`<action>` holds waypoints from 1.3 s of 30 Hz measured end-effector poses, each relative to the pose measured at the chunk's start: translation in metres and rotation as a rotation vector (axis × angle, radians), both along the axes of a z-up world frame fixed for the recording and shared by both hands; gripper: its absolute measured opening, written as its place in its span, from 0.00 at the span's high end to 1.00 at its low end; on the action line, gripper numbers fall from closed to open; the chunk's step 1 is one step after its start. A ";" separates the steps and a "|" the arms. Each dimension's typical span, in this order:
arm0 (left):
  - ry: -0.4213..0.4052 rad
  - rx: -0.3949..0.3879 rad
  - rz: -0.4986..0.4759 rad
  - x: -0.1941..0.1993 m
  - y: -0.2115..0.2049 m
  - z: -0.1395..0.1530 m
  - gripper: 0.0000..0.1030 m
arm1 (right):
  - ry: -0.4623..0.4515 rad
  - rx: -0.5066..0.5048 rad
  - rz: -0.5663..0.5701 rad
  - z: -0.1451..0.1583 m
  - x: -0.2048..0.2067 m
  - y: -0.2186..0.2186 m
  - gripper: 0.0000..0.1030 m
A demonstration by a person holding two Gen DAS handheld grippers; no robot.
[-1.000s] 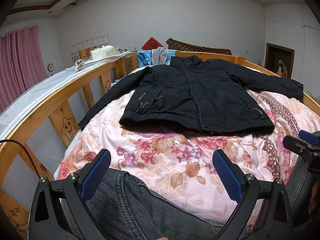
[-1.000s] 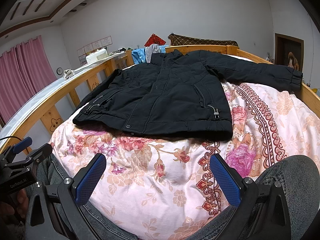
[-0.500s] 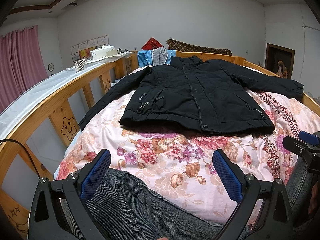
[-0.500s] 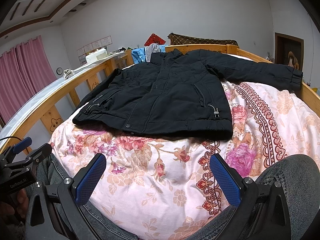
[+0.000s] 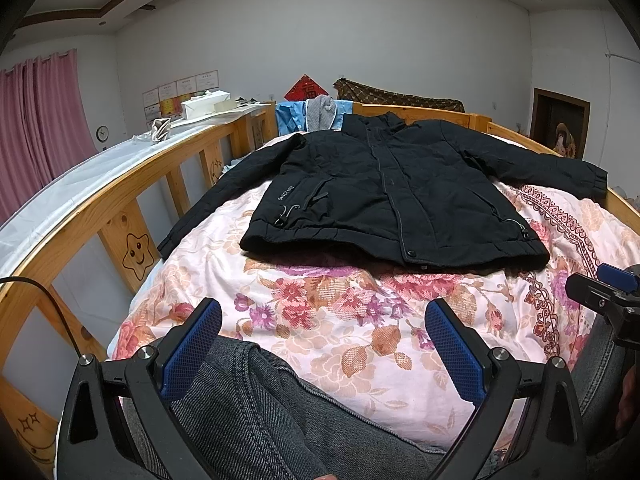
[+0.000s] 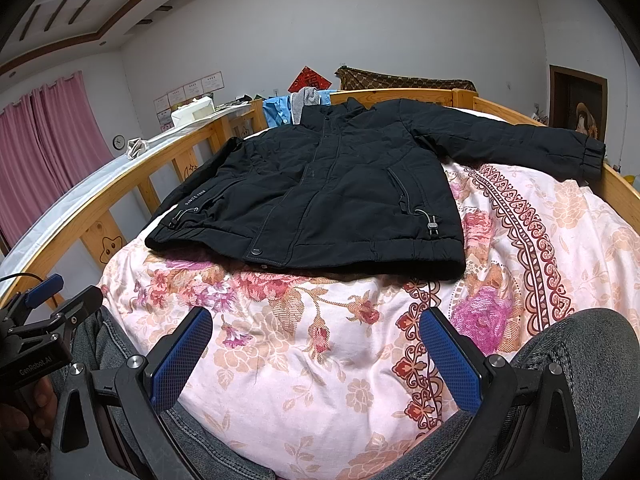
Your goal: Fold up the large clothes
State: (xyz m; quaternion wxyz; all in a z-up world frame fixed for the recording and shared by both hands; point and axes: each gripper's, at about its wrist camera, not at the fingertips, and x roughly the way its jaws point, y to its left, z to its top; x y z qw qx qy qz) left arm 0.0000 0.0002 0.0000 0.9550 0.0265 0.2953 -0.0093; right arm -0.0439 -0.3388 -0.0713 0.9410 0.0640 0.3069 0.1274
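Left tongs and right tongs: both spread wide, nothing between the blue pads, both held low over the person's denim-clad knees at the near end of the bed, well short of the garment. No fold started yet.

Black jacket lies front-up and closed, flat on the floral quilt. Long axis runs away from the cameras: hem nearest, collar at the far end by the wooden bed rail. Sleeves spread sideways across that axis. Left sleeve trails toward the rail and droops off the quilt edge; right sleeve reaches out to the opposite rail, cuff resting at it.

Judgement on the step in hand, the reach for the first fold:
- Start with the sleeves; bring each in across the chest before touching the hem.
- Grip at the cuff or mid-sleeve, pinch deep, since the padded fabric looks thick and likely slippery.
- Lift the left sleeve clear of the rail before dragging it, or it may snag.
- Keep the body flat; the soft quilt underneath will probably bunch if pulled.
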 end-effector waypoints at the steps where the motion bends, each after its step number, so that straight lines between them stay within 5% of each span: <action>1: 0.000 0.000 0.000 0.000 0.000 0.000 0.03 | 0.001 0.000 0.000 0.000 0.000 0.000 0.00; 20: 0.061 -0.013 0.011 0.012 0.003 -0.005 0.03 | 0.058 0.020 -0.039 -0.003 0.009 -0.006 0.00; 27: 0.258 -0.077 -0.061 0.071 -0.004 0.006 0.03 | 0.051 0.087 -0.063 0.019 0.040 -0.029 0.00; 33: 0.287 -0.092 -0.121 0.131 -0.029 0.029 0.03 | 0.019 0.164 -0.218 0.048 0.085 -0.081 0.00; 39: 0.294 -0.091 -0.179 0.206 -0.065 0.029 0.03 | 0.099 0.441 -0.444 0.039 0.147 -0.162 0.00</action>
